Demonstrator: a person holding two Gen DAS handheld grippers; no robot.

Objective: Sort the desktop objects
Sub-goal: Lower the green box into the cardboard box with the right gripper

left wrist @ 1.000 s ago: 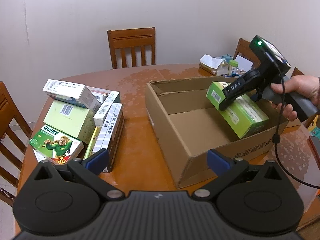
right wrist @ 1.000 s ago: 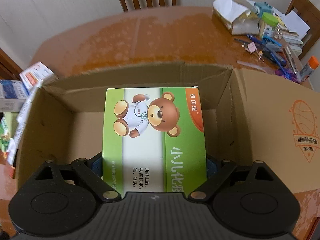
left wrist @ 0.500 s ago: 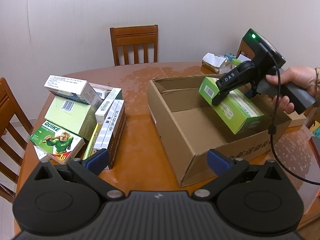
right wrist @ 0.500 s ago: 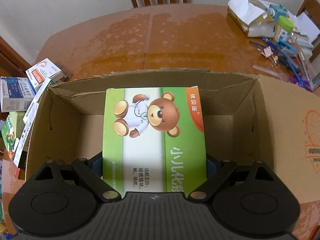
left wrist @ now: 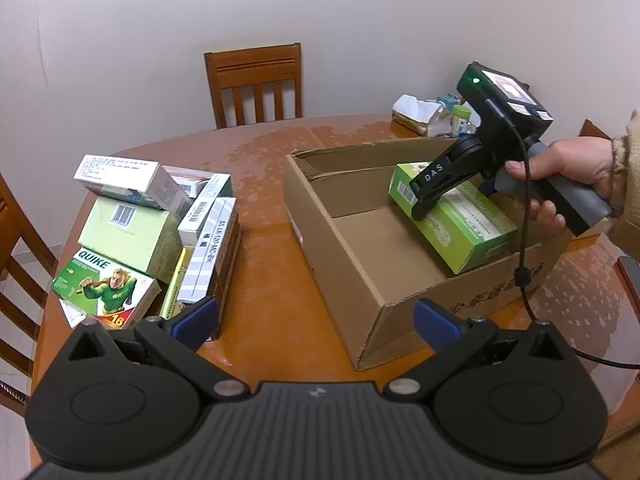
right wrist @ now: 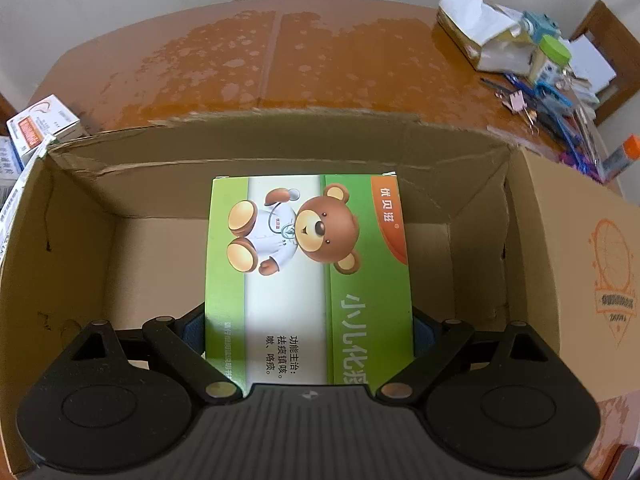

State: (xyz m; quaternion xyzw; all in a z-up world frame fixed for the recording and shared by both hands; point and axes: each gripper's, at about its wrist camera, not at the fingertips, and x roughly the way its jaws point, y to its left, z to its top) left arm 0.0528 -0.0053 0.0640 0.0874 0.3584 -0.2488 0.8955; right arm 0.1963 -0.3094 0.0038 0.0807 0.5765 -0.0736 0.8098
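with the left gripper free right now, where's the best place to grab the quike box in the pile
Grip the QUIKE box across its two short ends, coming from above with the open left gripper. It lies flat at the near edge of the pile, but a pale green box rests on its far part, so slide it toward you first.

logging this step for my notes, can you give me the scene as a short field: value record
right gripper: shut on green bear medicine box
box position: tilted, inside the cardboard box, off its floor
left gripper: open, holding nothing, above the table
cardboard box contents: nothing else seen
unsorted: pile of medicine boxes left of the cardboard box
far corner: tissue pack, pens and clips
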